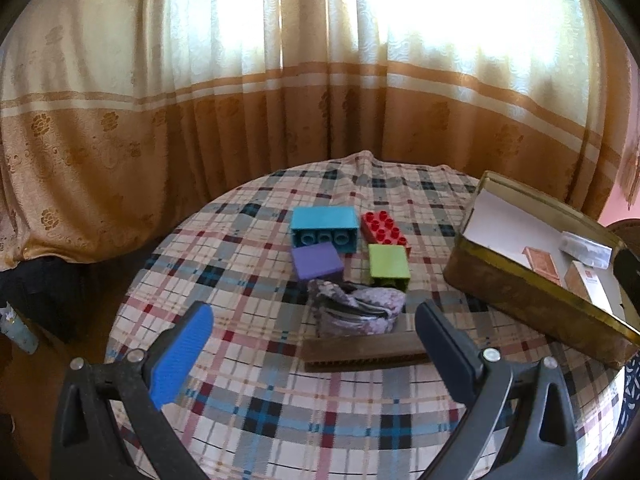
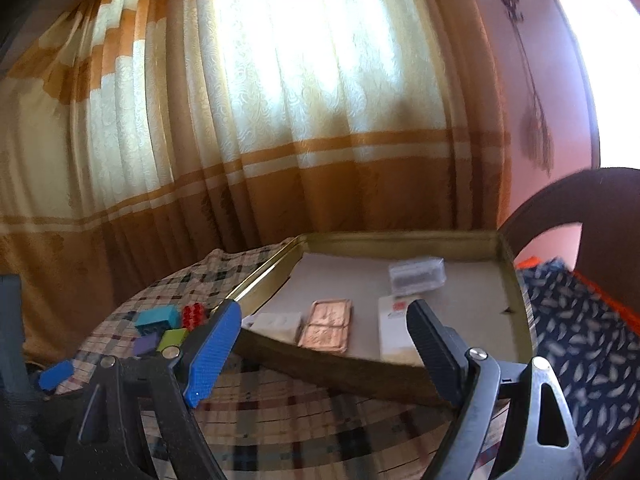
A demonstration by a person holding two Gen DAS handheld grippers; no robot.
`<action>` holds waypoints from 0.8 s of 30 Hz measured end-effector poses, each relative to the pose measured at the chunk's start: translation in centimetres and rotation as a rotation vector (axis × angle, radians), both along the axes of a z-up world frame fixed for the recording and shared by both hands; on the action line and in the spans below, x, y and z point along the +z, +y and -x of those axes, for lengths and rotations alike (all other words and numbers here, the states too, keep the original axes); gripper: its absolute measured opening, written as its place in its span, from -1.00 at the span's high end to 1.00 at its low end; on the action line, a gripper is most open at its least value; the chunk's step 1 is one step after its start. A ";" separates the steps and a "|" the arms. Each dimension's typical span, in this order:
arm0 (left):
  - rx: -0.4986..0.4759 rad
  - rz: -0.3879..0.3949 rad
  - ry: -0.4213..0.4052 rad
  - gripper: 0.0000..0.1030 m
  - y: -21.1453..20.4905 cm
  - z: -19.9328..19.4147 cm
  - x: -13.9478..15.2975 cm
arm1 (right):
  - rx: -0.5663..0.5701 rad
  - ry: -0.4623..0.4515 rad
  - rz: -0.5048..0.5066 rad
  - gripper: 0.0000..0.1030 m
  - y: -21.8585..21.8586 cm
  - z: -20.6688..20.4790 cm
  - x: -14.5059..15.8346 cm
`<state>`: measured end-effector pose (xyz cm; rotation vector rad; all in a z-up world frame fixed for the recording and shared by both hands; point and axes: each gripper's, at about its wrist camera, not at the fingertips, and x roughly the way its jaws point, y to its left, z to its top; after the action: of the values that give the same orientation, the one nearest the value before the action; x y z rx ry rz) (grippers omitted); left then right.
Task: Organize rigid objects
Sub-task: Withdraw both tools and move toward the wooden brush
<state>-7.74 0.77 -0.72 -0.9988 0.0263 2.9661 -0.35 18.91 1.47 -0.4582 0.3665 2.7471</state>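
Note:
On the plaid-covered round table (image 1: 248, 412) lie a teal block (image 1: 323, 225), a red studded block (image 1: 385, 229), a purple block (image 1: 317, 260) and a green block (image 1: 389, 265). In front of them lie a floral pouch (image 1: 354, 312) and a brown harmonica (image 1: 364, 350). My left gripper (image 1: 314, 344) is open and empty, just before the harmonica. An open gold tin (image 1: 520, 292) stands at the right. My right gripper (image 2: 324, 340) is open and empty, hovering at the tin's (image 2: 352, 376) near wall. Inside it lie a copper tile (image 2: 326, 326), a white box (image 2: 394, 332) and a clear packet (image 2: 416, 274).
Orange and cream curtains (image 1: 200, 92) hang close behind the table. A dark chair back (image 2: 560, 208) and a feather-patterned cloth (image 2: 580, 332) are right of the tin. The blocks also show in the right wrist view, far left (image 2: 160, 326). The left gripper's blue pad (image 2: 56, 374) shows there too.

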 end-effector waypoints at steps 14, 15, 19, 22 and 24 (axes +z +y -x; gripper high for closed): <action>0.103 0.005 -0.057 -0.99 -4.4 1.3 -0.8 | 0.162 -0.093 0.065 -0.68 -4.0 2.5 -1.0; 0.109 0.006 -0.061 -0.99 -4.6 1.4 -0.9 | 0.175 -0.107 0.072 -0.68 -4.3 2.7 -1.2; 0.153 -0.034 -0.100 -0.99 -6.9 2.1 -1.3 | 0.231 -0.183 0.074 -0.68 -5.8 4.2 -1.9; 0.203 -0.015 -0.116 -0.99 -8.5 2.5 -1.6 | 0.277 -0.207 0.097 -0.68 -6.7 4.9 -2.3; 0.221 -0.028 -0.141 -0.99 -9.5 2.7 -2.0 | 0.320 -0.255 0.110 -0.68 -7.5 5.7 -2.8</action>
<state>-10.49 -8.75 -2.68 -1.2827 -0.1354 3.0689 -6.06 11.46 -1.35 -0.9608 0.4104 2.9281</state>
